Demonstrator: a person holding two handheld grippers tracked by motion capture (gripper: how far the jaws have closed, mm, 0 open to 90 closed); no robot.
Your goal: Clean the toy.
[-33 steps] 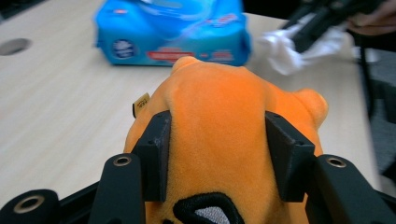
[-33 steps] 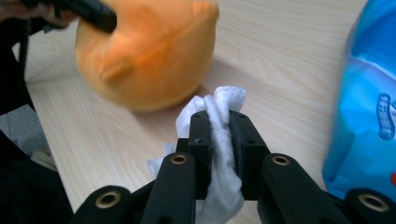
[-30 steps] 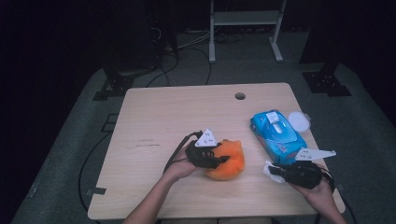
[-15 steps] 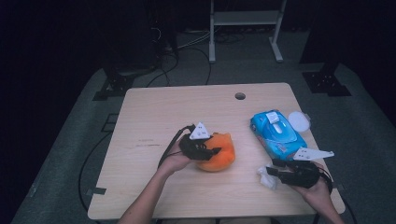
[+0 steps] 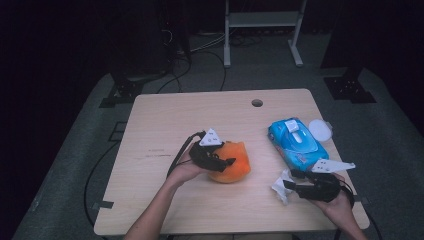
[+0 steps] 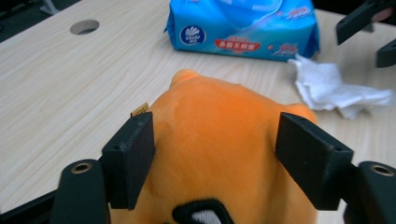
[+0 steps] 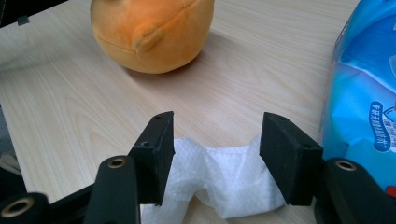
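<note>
The left tool (image 5: 220, 161) is opening around the orange plush toy (image 5: 231, 161) mid-table; the right tool (image 5: 292, 181), opening too, is straddling the crumpled wipe (image 5: 280, 186), near the wipes pack (image 5: 296, 142). Wiping seemingly remains.

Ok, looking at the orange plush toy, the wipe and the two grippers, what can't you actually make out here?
- Orange plush toy: its face is cut off by the bottom edge of the left gripper view.
- Left gripper: whether its pads press the plush or just flank it, as its jaws have just been opening.
- White wipe: its near end is hidden behind the right gripper.
- Blue wipes pack: label print too small in the high view.
</note>
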